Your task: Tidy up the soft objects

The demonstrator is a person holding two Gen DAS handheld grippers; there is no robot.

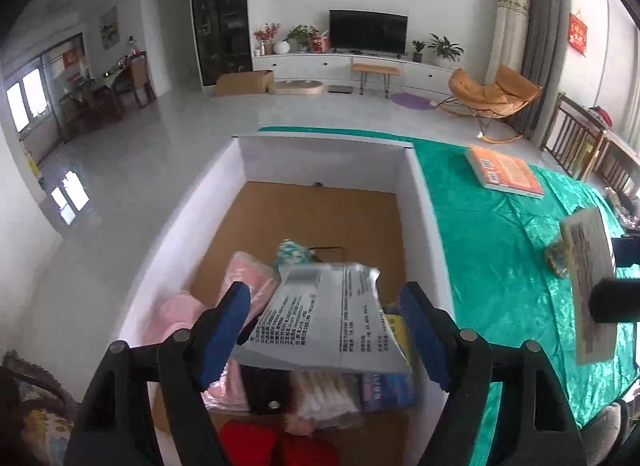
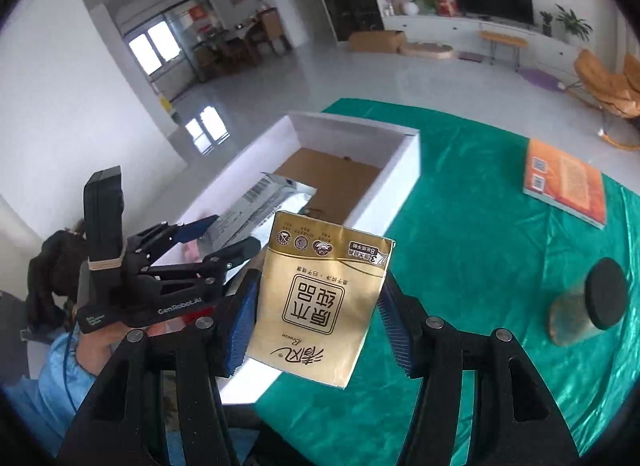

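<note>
2 grippers are up over a table, and each one has a soft pack between its fingers.

Far on the left, a person's hand in a blue sleeve holds the left gripper. It hangs over a big white box and points down into it. A silver pack with black writing sits between its 2 blue pads. The jaws stand quite wide. The picture is blurry, so I cannot tell if the pads press on the pack or not.

Down in the box, under the pack, lie some pink soft things. A red soft thing is at the near end. The far half of the box shows only its brown floor.

Next to the box, on the right, is the right gripper. It is over the near corner of the box and the green cloth on the table. A gold tissue pack stands between its pads, tipped a little. The left pad touches the pack's edge. The right pad is just beside the other edge, and I cannot tell if it touches.

Further right, a jar with a round black lid lies on the cloth. An orange book lies flat behind it, well apart from the box.
</note>
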